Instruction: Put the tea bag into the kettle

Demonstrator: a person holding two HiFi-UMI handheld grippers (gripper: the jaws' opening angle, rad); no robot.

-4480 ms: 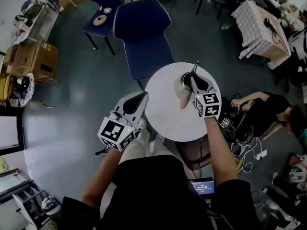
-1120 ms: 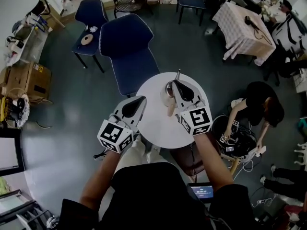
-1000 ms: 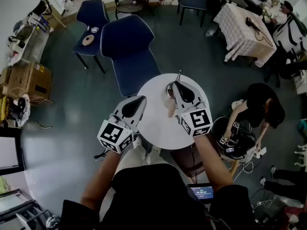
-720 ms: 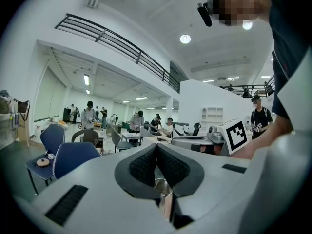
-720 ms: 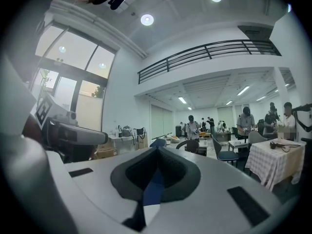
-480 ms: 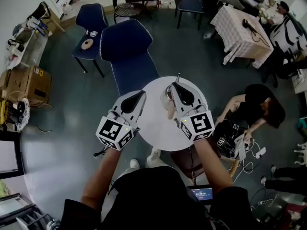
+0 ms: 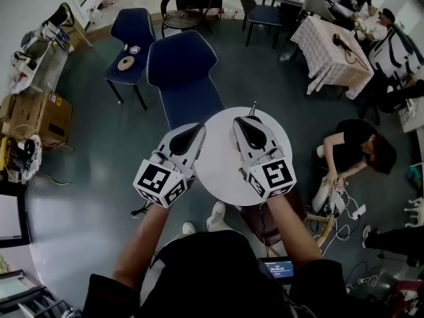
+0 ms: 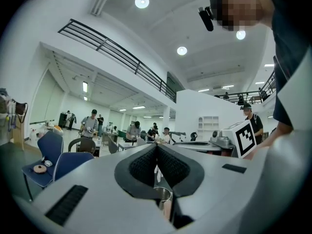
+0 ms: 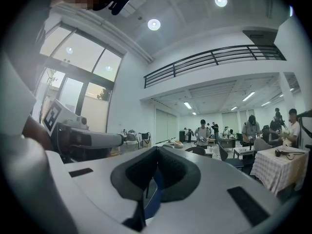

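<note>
Hovering above the round white bench [image 7: 222, 174], the left gripper [image 7: 197, 132] and right gripper [image 7: 240, 122] each hold their jaws together; a steel kettle [image 8: 164, 195] shows beyond the left jaws.

Beyond your round white bench [image 7: 215, 171] stands a blue chair [image 7: 185, 71]. A cardboard box [image 7: 36, 111] sits far left, a checked tablecloth [image 7: 331, 52] far right.

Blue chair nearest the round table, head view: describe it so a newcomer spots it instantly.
Find the round white table mid-frame. The blue chair stands just beyond its far edge, seat bare. The second blue chair, farther left, carries a tan ring on its seat.
</note>
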